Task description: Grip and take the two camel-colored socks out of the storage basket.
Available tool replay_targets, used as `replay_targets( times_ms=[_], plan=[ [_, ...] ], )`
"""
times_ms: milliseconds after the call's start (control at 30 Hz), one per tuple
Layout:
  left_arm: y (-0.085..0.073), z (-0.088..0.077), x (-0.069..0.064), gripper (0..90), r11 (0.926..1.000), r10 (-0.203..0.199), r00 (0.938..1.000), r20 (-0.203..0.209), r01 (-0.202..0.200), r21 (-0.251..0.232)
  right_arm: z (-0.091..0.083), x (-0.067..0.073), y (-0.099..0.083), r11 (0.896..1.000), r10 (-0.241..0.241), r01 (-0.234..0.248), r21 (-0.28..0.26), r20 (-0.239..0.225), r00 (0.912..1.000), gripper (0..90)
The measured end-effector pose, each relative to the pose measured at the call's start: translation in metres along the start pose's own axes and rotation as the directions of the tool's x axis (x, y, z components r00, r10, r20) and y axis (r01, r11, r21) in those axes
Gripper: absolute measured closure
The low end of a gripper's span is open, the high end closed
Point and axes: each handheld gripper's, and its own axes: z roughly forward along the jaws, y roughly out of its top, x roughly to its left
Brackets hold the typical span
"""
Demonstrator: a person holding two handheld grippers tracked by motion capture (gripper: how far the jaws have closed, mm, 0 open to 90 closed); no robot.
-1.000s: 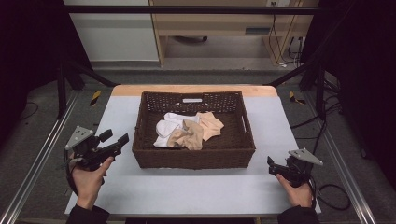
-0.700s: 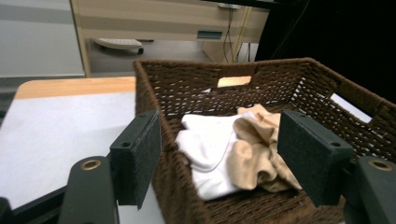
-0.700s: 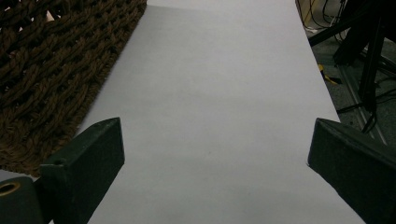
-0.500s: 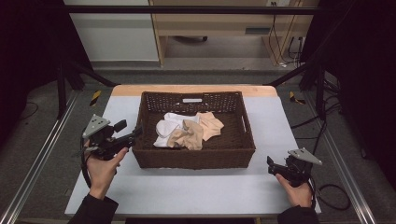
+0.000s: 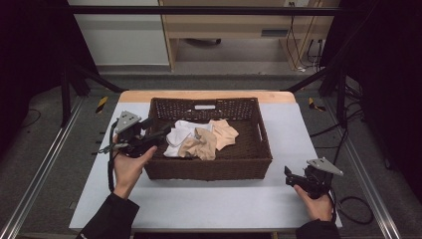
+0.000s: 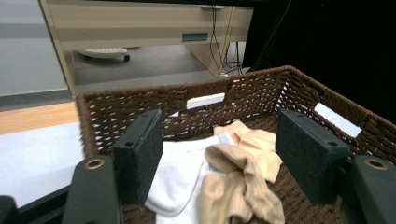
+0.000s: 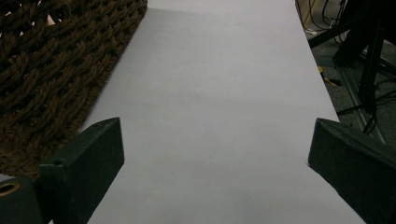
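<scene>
Since the earlier high views, the left gripper (image 5: 158, 133) has travelled from the left edge of the table up and inward, and now its tips hang over the left rim of the wicker basket (image 5: 214, 168); the right gripper (image 5: 290, 175) has stayed put at the lower right of the frame. Seen in the left gripper view, the left jaws stand wide apart with nothing between them, framing the pile of cloth: a white garment (image 6: 180, 177) low and left of centre, and tan socks (image 6: 243, 184) bunched just right of it, one draped over the other. From above, that pile lies in the middle of the basket floor, the white piece (image 5: 178, 137) toward the left wall and the tan pieces (image 5: 206, 142) beside and partly on it. In the right gripper view the right jaws are likewise spread wide and empty over bare table (image 7: 219, 116), with the basket's woven wall at the upper left. The step in hand looks like a reach into the basket for one piece. To do it well, the left gripper should clear the rim, tip downward, and close on a raised fold of a single item, probably the nearest white edge or the top tan sock, rather than a pinch that catches two layers or the weave.
</scene>
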Motion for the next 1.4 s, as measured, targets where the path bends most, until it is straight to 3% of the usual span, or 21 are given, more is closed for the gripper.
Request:
replay_targets(
  times_ms=[233, 567, 767, 1100, 1167, 1400],
  plan=[
    [0.007, 0.021, -0.009, 31.9, 0.9998, 0.017, 0.9999, 0.003, -0.017, 0.007, 0.0, 0.0, 0.001, 1.0, 0.0, 0.0, -0.003, 0.002, 1.0, 3.6],
    [0.017, 0.061, -0.014, 32.5, 0.9982, 0.059, 0.9977, -0.034, -0.059, 0.003, 0.001, 0.001, 0.001, 1.0, -0.009, 0.009, -0.001, 0.011, 0.9999, 3.6],
    [0.016, 0.079, -0.017, 34.2, 0.9984, 0.055, 0.9981, -0.027, -0.055, -0.016, 0.001, 0.002, 0.002, 1.0, -0.01, 0.01, -0.004, 0.01, 0.9999, 3.6],
    [0.014, 0.109, -0.029, 37.1, 0.9943, 0.097, 0.9949, -0.027, -0.095, 0.048, 0.002, 0.003, 0.002, 0.999, -0.032, 0.032, 0.004, 0.02, 0.9993, 3.7],
    [0.009, 0.119, -0.031, 37.1, 0.9907, 0.115, 0.9928, -0.034, -0.112, 0.077, 0.002, 0.004, 0.002, 0.999, -0.032, 0.032, 0.002, 0.019, 0.9993, 3.8],
    [-0.002, 0.136, -0.032, 37.6, 0.983, 0.122, 0.9918, -0.039, -0.115, 0.143, 0.003, 0.004, 0.003, 1.0, -0.028, 0.028, 0.008, 0.017, 0.9995, 3.8]
  ],
)
